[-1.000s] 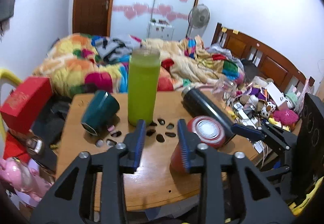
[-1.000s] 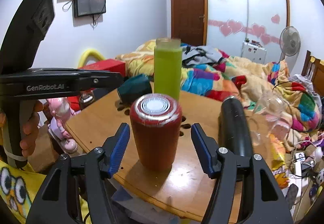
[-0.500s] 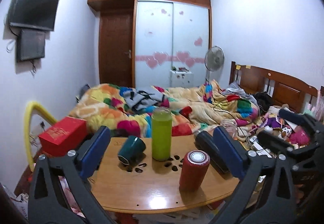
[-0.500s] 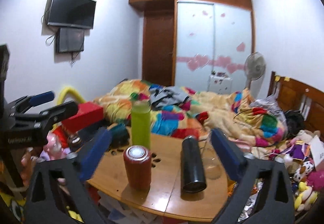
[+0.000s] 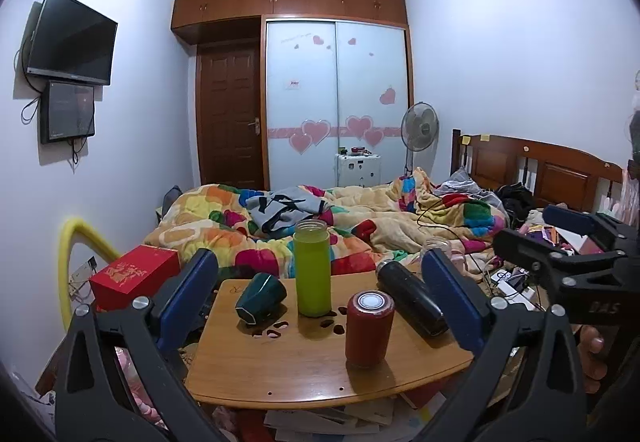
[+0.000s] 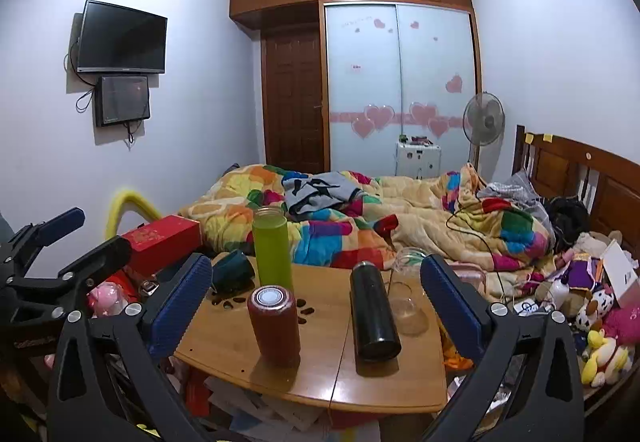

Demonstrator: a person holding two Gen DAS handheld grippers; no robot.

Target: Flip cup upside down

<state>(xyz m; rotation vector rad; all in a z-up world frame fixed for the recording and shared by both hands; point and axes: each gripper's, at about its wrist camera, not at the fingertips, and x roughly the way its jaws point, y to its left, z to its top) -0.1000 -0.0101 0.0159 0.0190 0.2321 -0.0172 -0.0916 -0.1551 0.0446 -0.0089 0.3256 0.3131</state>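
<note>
- Left wrist view: the left tongs [image 5: 320, 306] are spread wide, their blue pads [image 5: 188, 298] far apart, with nothing between them and touching nothing; they hang above the near edge of the wooden surface [image 5: 280, 374].
- In that view the red cup [image 5: 369, 328] stands on the surface with a closed, silver-ringed end facing up, near the front and right of centre. It is apart from both pads.
- Behind it a tall green bottle [image 5: 312, 268] stands upright, with a dark teal mug [image 5: 261, 298] tipped on its side to the left of it.
- A black flask [image 5: 412, 298] lies on its side to the right of the red cup, near but not touching it.
- The right tongs [image 5: 560, 242] show at the right edge of this view, held in a hand [image 5: 590, 356].
- Right wrist view: the right tongs [image 6: 316, 302] are likewise spread wide and empty, their pads [image 6: 448, 298] framing the surface [image 6: 384, 382] without contact.
- Here the red cup [image 6: 274, 324] stands left of centre, the black flask [image 6: 374, 312] lies to its right, and a clear glass jar [image 6: 406, 306] lies on its side just beyond the flask.
- The green bottle [image 6: 272, 248] and teal mug [image 6: 232, 270] sit farther back, and the left tongs [image 6: 44, 242] reach in from the left edge.
</note>
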